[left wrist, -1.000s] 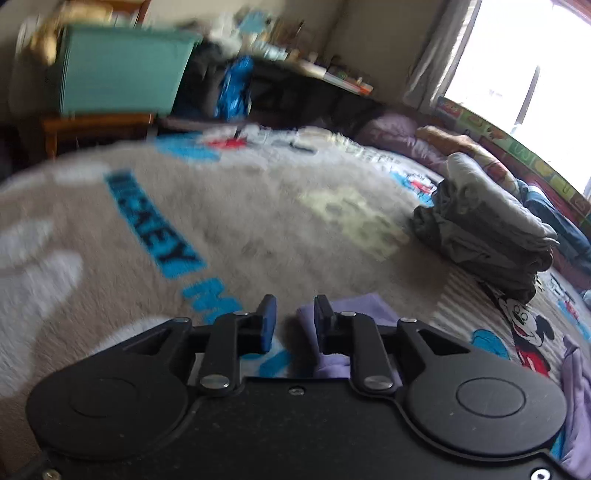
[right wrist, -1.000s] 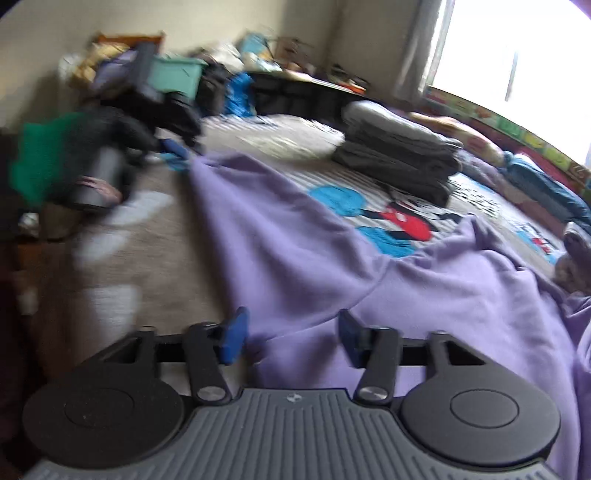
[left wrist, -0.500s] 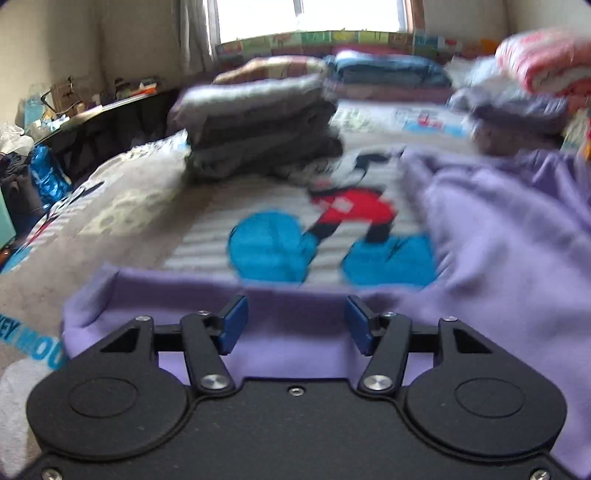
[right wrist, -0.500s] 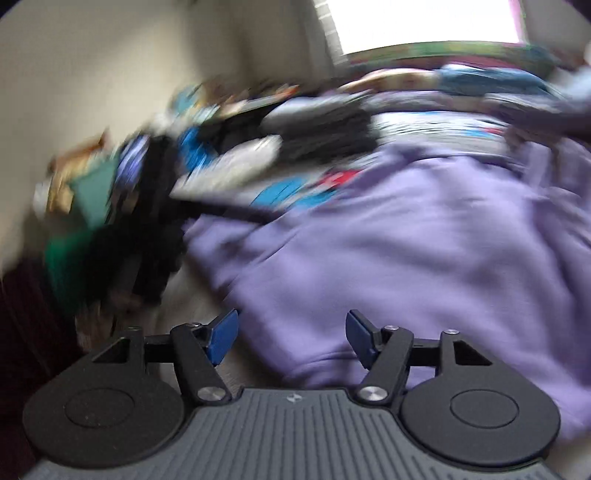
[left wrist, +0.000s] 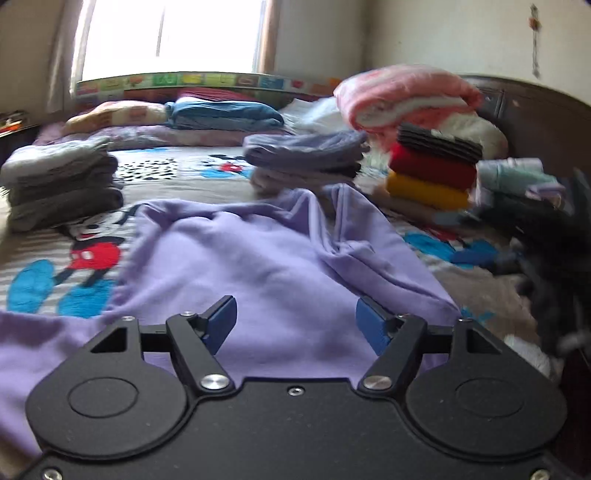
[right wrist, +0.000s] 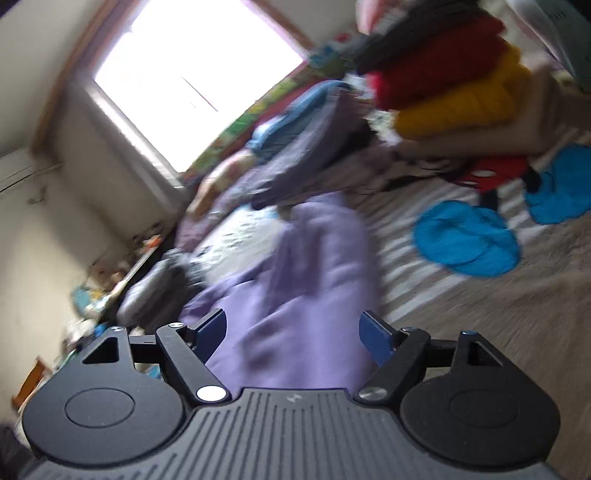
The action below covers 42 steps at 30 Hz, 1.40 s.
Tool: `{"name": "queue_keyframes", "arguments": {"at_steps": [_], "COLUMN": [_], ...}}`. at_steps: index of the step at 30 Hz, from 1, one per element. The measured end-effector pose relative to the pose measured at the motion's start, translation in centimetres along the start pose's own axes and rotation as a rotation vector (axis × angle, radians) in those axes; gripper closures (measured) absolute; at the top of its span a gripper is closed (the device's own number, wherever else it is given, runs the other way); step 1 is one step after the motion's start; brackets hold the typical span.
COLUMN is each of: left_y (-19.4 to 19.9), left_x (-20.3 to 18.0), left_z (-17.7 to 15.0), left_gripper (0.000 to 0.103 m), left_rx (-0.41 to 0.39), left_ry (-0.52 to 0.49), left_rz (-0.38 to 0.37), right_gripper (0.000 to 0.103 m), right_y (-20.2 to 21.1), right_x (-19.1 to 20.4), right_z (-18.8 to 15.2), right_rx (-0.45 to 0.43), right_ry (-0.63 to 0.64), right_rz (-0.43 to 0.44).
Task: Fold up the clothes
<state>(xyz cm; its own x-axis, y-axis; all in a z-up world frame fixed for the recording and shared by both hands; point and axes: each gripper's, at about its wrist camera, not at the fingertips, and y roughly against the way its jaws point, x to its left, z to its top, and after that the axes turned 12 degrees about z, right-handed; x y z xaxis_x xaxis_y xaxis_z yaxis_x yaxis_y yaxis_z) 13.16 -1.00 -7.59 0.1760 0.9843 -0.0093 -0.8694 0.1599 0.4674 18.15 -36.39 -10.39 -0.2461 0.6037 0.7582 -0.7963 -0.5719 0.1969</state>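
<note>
Both cameras have swung toward the window (left wrist: 166, 33) since a second ago, and the left claw (left wrist: 295, 319), then nearly together, now stands apart. The right claw (right wrist: 293, 330) is apart too. A purple garment (left wrist: 258, 266) lies spread on the Mickey Mouse bedspread (left wrist: 74, 258) under both. Folded stacks (left wrist: 432, 170) stand behind. The right view is tilted and blurred, so the room's far side is probably clutter.

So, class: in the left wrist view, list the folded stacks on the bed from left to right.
Grey stack → lilac stack → black, red and yellow stack.
</note>
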Motion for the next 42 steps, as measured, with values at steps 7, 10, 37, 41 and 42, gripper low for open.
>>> {"name": "queue_keyframes", "arguments": {"at_steps": [7,10,37,41,42], "left_y": [-3.3,-4.1,-5.3,-5.2,-5.2], "left_x": [1.2,2.0,4.1,4.3,4.4], "left_z": [-0.7,-0.8,-1.0,-0.9,-0.9], "left_gripper": [0.032,0.032,0.032,0.032,0.032], "left_rx": [0.090,0.122,0.207,0.215,0.215], "left_ry": [0.138,0.198,0.317,0.330,0.332], "left_rz": [-0.037,-0.058,-0.158,-0.171,-0.172], "right_gripper": [0.026,0.026,0.090,0.090,0.090], "right_y": [-5.7,-7.9,-16.9,-12.5,-11.4], "right_x": [-6.5,-8.1,-3.7,-1.7,-1.2], "right_z": [2.7,4.2,9.1,10.2,10.4], "right_rx": [-0.006,-0.010,0.188,0.084,0.058], "right_ry": [-0.192,-0.241,0.126,0.156,0.163], "right_rz": [-0.021,0.013,-0.169,-0.172,-0.173]}}
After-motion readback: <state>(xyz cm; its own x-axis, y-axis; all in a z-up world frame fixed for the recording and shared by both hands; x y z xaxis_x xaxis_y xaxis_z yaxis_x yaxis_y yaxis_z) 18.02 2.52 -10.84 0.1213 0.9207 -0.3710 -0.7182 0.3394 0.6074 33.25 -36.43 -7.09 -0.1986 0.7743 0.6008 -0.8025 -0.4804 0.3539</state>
